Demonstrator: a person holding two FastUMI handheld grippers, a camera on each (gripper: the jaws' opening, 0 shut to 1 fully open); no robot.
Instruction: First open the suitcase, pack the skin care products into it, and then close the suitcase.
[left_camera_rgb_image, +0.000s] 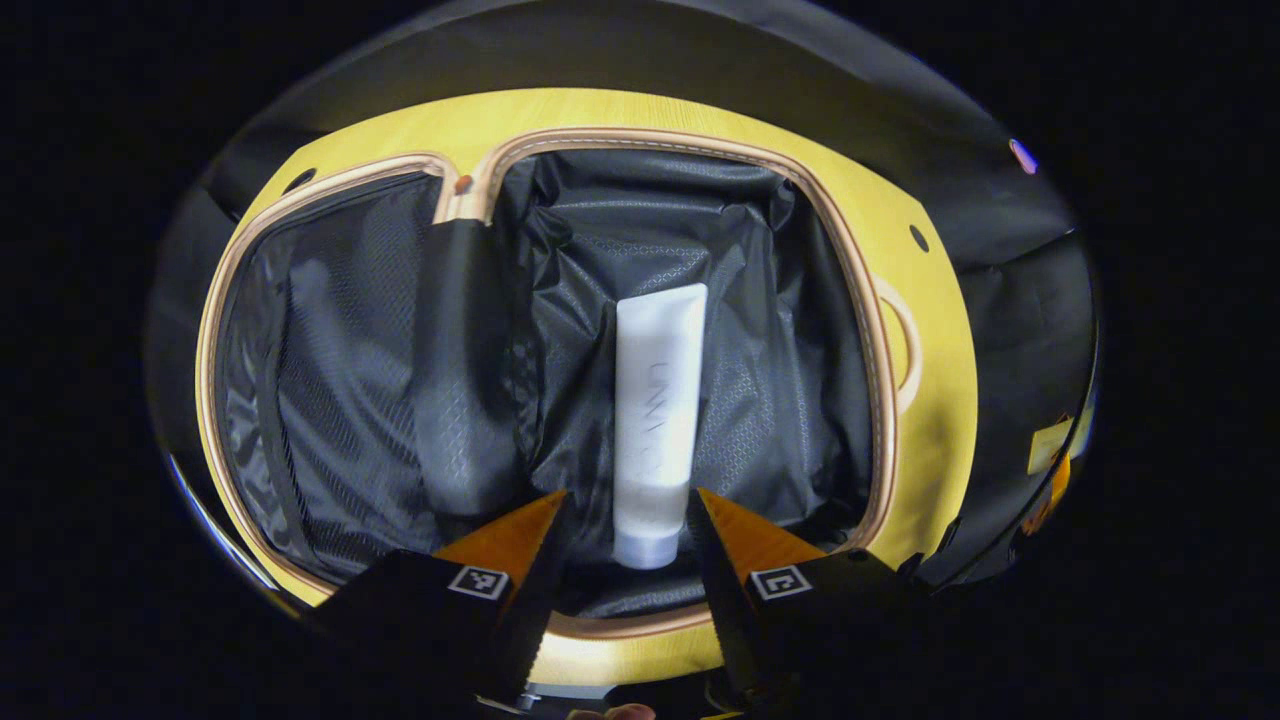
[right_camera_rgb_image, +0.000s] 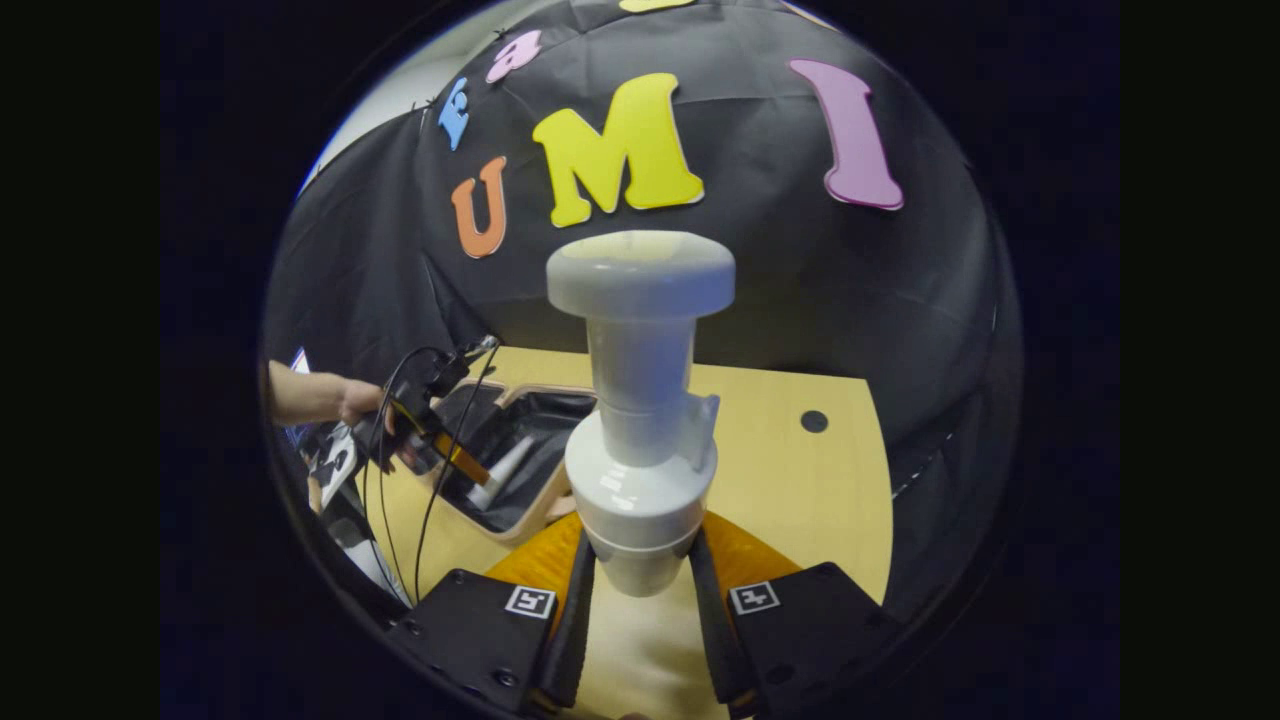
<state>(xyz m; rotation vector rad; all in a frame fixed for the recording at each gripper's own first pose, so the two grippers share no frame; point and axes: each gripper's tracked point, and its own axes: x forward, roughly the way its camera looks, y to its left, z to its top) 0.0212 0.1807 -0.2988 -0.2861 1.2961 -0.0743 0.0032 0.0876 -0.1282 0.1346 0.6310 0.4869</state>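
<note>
My right gripper (right_camera_rgb_image: 640, 575) clenches the white rigid plastic pump bottle (right_camera_rgb_image: 640, 420) low; top-heavy, slick. Left gripper (left_camera_rgb_image: 625, 525) released over the soft white tube (left_camera_rgb_image: 655, 420) inside the open yellow suitcase (left_camera_rgb_image: 930, 400).

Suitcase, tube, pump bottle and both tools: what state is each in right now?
Suitcase: open, lying flat on the table.
White tube: lying inside the suitcase, cap toward the camera.
Left tool: open, fingers either side of the tube's cap end.
Pump bottle: upright, held.
Right tool: shut on the pump bottle.

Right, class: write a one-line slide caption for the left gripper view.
Left gripper open above a white tube lying in the open suitcase.
</note>
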